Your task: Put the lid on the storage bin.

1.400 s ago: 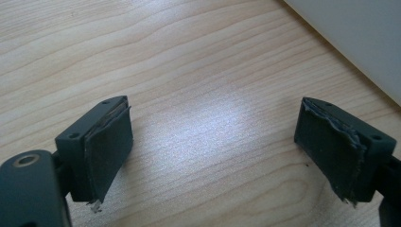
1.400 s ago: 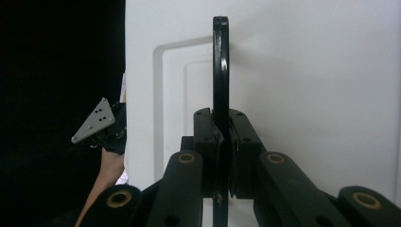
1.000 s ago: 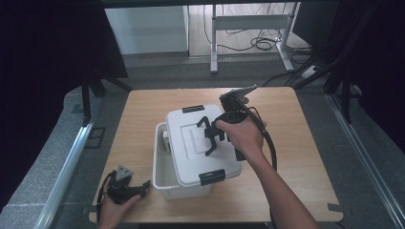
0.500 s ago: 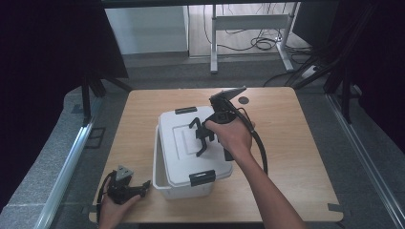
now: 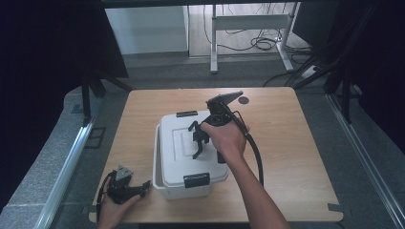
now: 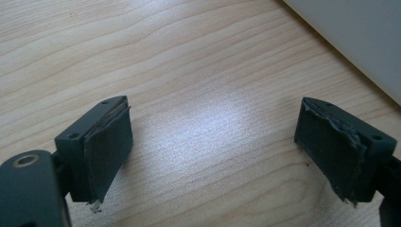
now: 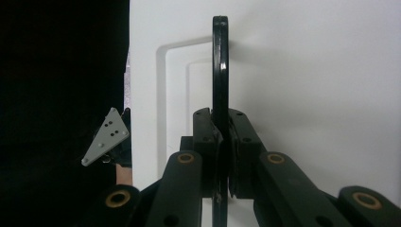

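Note:
A white lidded box stands at the middle of the wooden table. Its white lid lies flat over it, with black latches at the near and far ends. My right gripper is shut on the lid's black handle, which stands upright. In the right gripper view the handle runs edge-on between the closed pads of the right gripper, above the lid. My left gripper rests open on the table by the box's near left corner. The left gripper holds nothing, and the box wall lies beyond it.
A small black round mark sits on the table behind the box. The right gripper's cable trails over the table's right half. Beyond the table stand a metal desk frame and floor cables. Dark curtains flank both sides.
My right gripper has carried the lid by its handle to the left and down, from askew over the box's right side to square on the box. The left gripper stayed put.

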Demonstrator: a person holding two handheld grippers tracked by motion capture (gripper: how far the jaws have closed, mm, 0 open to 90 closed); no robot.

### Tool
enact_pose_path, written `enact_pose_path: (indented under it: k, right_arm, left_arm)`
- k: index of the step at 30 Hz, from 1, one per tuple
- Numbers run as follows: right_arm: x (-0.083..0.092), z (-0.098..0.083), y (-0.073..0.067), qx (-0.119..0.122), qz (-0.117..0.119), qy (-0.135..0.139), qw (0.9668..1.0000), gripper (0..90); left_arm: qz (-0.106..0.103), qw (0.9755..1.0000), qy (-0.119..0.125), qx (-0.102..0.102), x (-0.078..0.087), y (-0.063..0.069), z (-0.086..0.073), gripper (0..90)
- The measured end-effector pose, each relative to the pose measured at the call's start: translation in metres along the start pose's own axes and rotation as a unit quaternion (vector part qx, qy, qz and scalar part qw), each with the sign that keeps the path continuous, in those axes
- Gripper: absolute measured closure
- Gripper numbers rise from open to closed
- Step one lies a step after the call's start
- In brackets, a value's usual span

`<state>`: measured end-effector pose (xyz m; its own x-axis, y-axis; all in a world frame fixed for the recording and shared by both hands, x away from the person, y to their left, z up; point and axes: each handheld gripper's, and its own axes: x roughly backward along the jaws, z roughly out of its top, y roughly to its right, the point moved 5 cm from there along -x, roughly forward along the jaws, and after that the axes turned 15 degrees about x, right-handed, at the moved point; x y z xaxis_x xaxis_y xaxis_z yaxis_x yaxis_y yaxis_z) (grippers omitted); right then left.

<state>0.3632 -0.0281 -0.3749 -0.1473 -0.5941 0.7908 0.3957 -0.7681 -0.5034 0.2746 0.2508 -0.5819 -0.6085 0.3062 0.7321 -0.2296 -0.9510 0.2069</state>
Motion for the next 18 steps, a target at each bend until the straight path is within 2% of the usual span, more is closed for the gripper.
enact_pose_path:
  k: [12, 18]
  right_arm:
    - [-0.016, 0.000, -0.013, -0.025, -0.008, -0.009, 0.9996, 84.0]
    - [-0.024, 0.001, -0.015, -0.034, -0.015, -0.009, 0.9993, 83.9]
  left_arm:
    - [-0.001, 1.0000, -0.001, -0.001, 0.000, 0.000, 0.000, 12.1]
    - [-0.002, 1.0000, -0.001, -0.002, 0.000, 0.000, 0.000, 12.1]
